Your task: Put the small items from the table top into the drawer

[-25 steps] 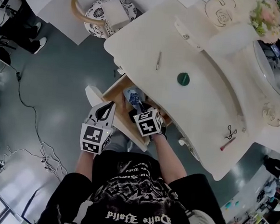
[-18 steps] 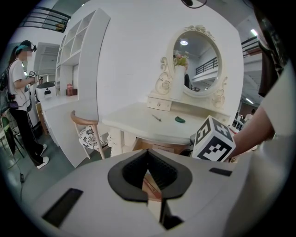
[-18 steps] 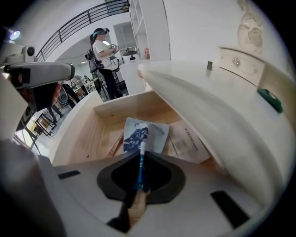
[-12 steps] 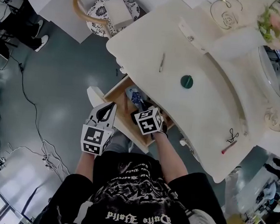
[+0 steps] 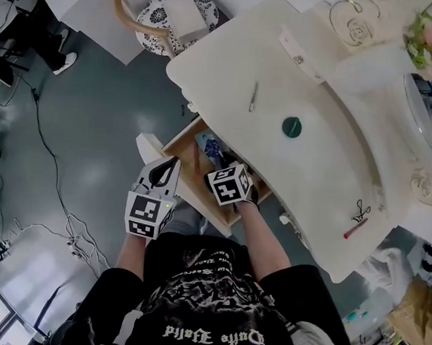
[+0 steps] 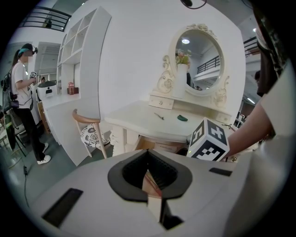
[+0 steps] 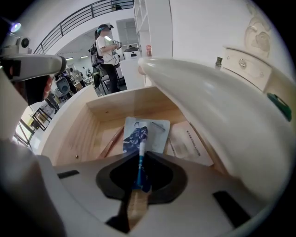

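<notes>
Over the open wooden drawer [image 5: 175,141] my right gripper [image 5: 218,163] holds a blue and white pen [image 7: 140,162]. Its jaws are opening, with the pen still pinched between them. The pen's tip points down at a blue picture card [image 7: 147,132] on the drawer floor. My left gripper [image 5: 164,170] hangs shut and empty just left of the drawer front. On the cream table top [image 5: 328,162] lie a thin metal piece [image 5: 253,96], a green round item [image 5: 291,126], and a red stick with a black clip [image 5: 356,216].
In the drawer there are also a printed paper [image 7: 187,143] and a thin brown stick [image 7: 111,141]. The table's curved edge [image 7: 208,106] overhangs the drawer on the right. A chair with a patterned cushion [image 5: 168,19] stands beyond the table. Cables [image 5: 45,169] trail on the grey floor.
Both grippers stay almost where they were. The head view has drifted slightly, so the table sits a little further right in the picture.
</notes>
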### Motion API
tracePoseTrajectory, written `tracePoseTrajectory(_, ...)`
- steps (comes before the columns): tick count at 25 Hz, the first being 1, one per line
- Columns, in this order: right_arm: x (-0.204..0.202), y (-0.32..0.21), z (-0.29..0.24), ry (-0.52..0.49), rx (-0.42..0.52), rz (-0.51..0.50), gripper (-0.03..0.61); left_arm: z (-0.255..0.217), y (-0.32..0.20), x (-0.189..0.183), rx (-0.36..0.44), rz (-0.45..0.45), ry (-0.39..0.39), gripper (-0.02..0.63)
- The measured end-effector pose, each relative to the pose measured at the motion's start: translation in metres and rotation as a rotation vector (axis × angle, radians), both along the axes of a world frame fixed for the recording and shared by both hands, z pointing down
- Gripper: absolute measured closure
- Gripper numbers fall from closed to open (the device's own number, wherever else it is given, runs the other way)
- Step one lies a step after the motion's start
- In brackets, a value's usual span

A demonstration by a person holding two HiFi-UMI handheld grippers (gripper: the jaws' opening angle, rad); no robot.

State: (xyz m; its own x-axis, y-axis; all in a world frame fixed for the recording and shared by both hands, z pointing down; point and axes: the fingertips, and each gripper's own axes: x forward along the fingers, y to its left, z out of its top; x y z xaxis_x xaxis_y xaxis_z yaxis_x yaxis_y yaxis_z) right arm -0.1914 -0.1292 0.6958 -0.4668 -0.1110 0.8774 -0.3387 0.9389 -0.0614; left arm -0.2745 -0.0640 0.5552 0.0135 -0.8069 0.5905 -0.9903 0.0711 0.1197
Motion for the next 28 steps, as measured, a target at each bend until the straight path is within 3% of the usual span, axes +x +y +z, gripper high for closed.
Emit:
tracePoseTrajectory(15, 0.003, 0.009, 0.005, -0.005, -0.117, 0.012, 0.354, 0.000, -0.001, 0.000, -0.003, 0.009, -0.004, 0.598)
tracePoseTrajectory(28, 0.006, 0.028, -0.027, -0.121, -0.191, 0.045, 0.315, -0.006, 0.000, 0.009, 0.028, 0.002, 0.002, 0.598)
